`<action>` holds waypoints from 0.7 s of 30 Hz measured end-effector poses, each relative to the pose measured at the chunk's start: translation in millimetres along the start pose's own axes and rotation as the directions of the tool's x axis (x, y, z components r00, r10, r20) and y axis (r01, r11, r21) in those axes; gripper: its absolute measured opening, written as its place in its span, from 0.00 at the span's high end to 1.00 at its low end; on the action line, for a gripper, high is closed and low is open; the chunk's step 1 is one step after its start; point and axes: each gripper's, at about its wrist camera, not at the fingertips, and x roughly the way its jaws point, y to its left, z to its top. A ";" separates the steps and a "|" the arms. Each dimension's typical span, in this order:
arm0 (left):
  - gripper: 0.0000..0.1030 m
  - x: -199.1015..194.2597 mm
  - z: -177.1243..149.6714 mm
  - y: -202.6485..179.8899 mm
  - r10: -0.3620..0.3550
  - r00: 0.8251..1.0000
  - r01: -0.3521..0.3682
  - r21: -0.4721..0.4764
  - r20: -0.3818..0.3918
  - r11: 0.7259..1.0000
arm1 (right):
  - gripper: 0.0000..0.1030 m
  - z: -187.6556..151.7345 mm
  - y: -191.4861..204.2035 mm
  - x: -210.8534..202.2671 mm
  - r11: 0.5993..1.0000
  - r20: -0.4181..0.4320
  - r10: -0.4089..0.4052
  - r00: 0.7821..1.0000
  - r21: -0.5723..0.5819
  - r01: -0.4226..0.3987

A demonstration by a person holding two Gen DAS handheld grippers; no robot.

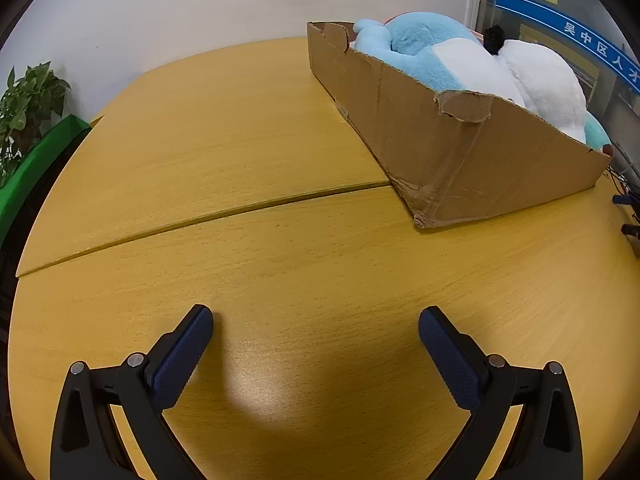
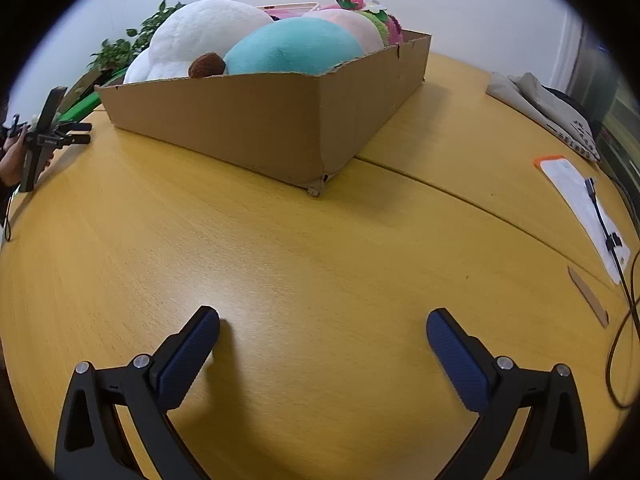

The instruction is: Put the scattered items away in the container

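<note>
A cardboard box [image 1: 460,148] stands on the yellow wooden table [image 1: 240,248] at the upper right of the left wrist view. It holds a blue plush [image 1: 416,36] and a white plush [image 1: 548,80]. In the right wrist view the box [image 2: 248,120] is ahead at upper centre, filled with a white plush [image 2: 200,36], a teal plush [image 2: 292,48], a pink plush [image 2: 356,24] and a green strawberry toy [image 2: 380,20]. My left gripper [image 1: 316,320] is open and empty above bare table. My right gripper [image 2: 323,322] is open and empty too. The left gripper also shows in the right wrist view [image 2: 76,133], far left.
A potted plant [image 1: 28,100] and a green board [image 1: 36,164] lie off the table's left edge. In the right wrist view a grey bag [image 2: 548,108], a white paper with orange edge [image 2: 580,208], a black cable [image 2: 620,288] and a wooden stick [image 2: 588,296] sit at right.
</note>
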 end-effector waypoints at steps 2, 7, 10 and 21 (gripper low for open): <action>0.00 -1.7 -1.0 -3.0 0.000 1.000 0.000 0.001 0.000 1.000 | 0.00 0.5 -7.1 -0.1 1.000 0.000 0.011 1.000 -0.015 -0.011; 0.00 0.0 -1.7 1.1 0.001 1.000 -0.001 0.001 -0.001 1.000 | 0.00 1.3 -13.9 0.9 1.000 -0.001 0.009 1.000 -0.019 -0.009; 0.00 -0.3 -2.3 2.1 0.000 1.000 0.000 0.001 -0.002 1.000 | 0.00 2.4 -14.9 1.8 1.000 -0.002 0.009 1.000 -0.018 -0.009; 0.00 0.5 -2.1 1.3 0.001 1.000 -0.001 0.000 -0.002 1.000 | 0.00 1.9 -14.6 2.2 1.000 -0.001 0.008 1.000 -0.018 -0.008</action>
